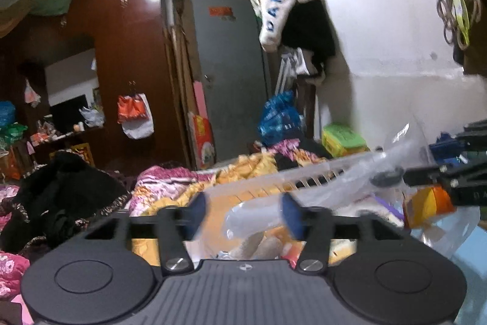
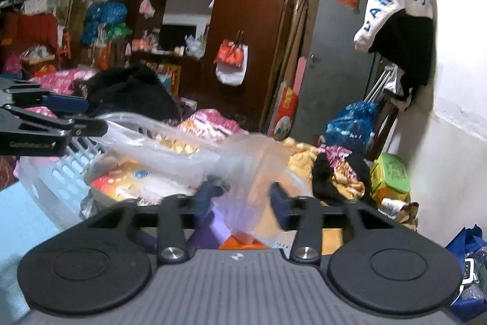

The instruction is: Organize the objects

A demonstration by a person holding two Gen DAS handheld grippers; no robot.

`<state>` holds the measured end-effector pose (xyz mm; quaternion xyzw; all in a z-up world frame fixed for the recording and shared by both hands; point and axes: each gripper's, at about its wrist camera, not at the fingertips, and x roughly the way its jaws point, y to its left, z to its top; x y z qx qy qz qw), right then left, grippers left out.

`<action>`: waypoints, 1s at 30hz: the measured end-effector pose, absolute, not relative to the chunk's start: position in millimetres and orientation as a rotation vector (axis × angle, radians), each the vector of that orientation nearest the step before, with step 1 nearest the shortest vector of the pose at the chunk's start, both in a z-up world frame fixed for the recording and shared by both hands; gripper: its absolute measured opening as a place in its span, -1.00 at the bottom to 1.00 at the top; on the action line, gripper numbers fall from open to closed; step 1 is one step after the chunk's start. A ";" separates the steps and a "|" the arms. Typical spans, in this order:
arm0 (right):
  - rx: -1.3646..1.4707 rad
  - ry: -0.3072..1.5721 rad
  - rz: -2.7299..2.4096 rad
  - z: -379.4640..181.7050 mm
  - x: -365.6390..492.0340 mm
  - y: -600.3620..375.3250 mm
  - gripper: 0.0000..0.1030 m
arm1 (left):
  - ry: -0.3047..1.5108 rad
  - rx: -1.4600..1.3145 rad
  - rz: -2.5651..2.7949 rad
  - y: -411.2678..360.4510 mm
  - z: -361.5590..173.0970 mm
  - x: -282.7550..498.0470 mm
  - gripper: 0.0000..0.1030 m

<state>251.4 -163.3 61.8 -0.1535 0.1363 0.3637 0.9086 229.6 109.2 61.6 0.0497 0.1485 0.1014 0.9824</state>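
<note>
A crumpled clear plastic bag (image 1: pixel 252 221) lies over a white slotted basket (image 1: pixel 304 177) on the bed. My left gripper (image 1: pixel 245 213) stands open, its blue pads (image 1: pixel 197 210) apart on either side of the bag's edge and not pressing it. In the right wrist view the same bag (image 2: pixel 243 166) spreads between the open pads of my right gripper (image 2: pixel 243 200). The basket (image 2: pixel 57 172) holds an orange and white packet (image 2: pixel 131 178) under the plastic. Each gripper shows in the other's view: the right one (image 1: pixel 423 162) at the right edge, the left one (image 2: pixel 91 116) at the left edge.
Floral quilts (image 1: pixel 170 181) and a heap of black clothes (image 1: pixel 64 191) cover the bed. A brown wardrobe (image 1: pixel 131 51) and a grey door (image 1: pixel 228 75) stand behind. By the white wall sit a green box (image 2: pixel 391 172) and a blue bag (image 2: pixel 350 124).
</note>
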 end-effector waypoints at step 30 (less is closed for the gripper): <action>-0.137 0.378 0.693 82.6 215.6 -211.1 1.00 | 0.272 0.107 0.020 87.7 84.7 152.1 0.93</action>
